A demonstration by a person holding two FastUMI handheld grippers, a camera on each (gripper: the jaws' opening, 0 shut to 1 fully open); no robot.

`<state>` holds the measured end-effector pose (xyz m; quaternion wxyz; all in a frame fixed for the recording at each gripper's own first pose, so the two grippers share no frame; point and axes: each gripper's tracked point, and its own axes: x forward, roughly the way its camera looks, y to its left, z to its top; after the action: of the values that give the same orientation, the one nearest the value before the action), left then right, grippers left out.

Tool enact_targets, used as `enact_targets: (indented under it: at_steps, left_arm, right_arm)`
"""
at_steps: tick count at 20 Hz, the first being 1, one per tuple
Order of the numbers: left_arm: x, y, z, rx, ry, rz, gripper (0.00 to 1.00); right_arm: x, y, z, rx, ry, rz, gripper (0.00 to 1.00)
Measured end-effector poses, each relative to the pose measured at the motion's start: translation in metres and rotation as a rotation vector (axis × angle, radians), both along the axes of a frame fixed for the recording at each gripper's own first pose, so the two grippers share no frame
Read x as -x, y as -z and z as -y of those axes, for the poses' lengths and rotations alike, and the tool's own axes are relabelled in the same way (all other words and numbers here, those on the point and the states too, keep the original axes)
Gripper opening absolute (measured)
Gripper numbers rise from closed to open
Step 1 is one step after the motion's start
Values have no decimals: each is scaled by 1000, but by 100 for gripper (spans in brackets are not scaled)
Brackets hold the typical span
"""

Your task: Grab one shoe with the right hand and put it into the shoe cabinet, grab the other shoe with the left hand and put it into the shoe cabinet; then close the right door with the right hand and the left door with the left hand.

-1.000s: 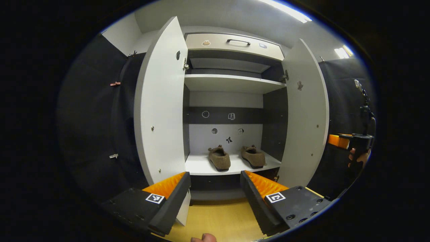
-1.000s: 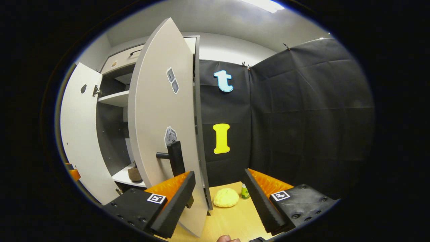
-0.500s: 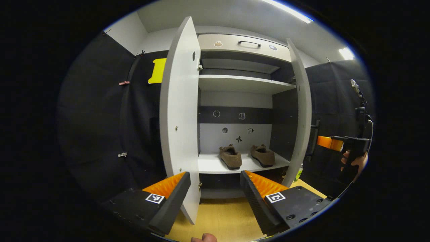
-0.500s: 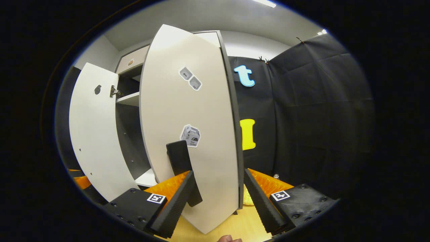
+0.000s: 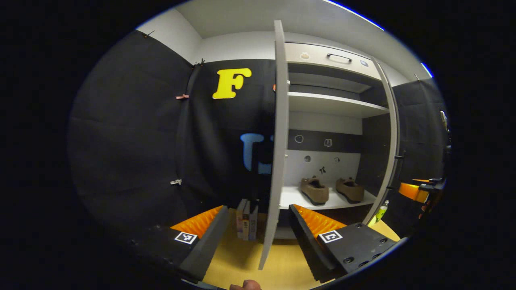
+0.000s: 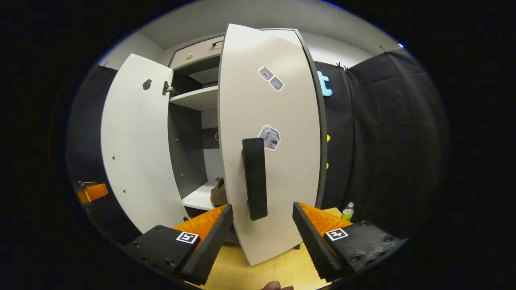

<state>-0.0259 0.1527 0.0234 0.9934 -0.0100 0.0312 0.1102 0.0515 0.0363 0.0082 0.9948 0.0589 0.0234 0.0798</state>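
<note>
Two brown shoes lie side by side on the white lower shelf of the shoe cabinet. The left door shows edge-on, its lower edge rising between the fingers of my open left gripper. The right door stands partly swung in. In the right gripper view the right door faces me, its black handle just above the gap of my open right gripper. One shoe peeks past that door. The left door stands open, with the left gripper beyond it.
Several books stand on the wooden floor left of the cabinet. A green bottle stands at the cabinet's right. A drawer with a handle tops the cabinet. The right gripper is at the far right.
The right door has swung further toward shut, and its handle now sits centred before the right gripper. The left gripper has moved left, so the left door now shows edge-on.
</note>
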Motion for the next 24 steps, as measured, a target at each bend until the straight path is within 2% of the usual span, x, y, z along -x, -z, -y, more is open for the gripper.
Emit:
enact_targets:
  at_steps: [4,7,11,17,21,24]
  left_arm:
    - [-10,-12,-48,-41,-84,29,93]
    - [-29,-13,-68,-69,-97,31,93]
    - [-56,-6,-76,-49,-65,2,93]
    - [-57,-6,-72,-50,-26,16,93]
    - [-63,-2,-64,-33,19,-4,89]
    - [-64,-1,-40,-23,36,-3,92]
  right_arm:
    - [7,-2,4,6,-2,2,98]
    - [9,-8,8,-15,8,13,98]
    - [9,-8,15,-4,29,7,98]
    - [11,-6,23,-34,42,-8,98]
    - [11,-10,19,-40,29,-5,98]
    - [12,-13,15,-41,15,-2,98]
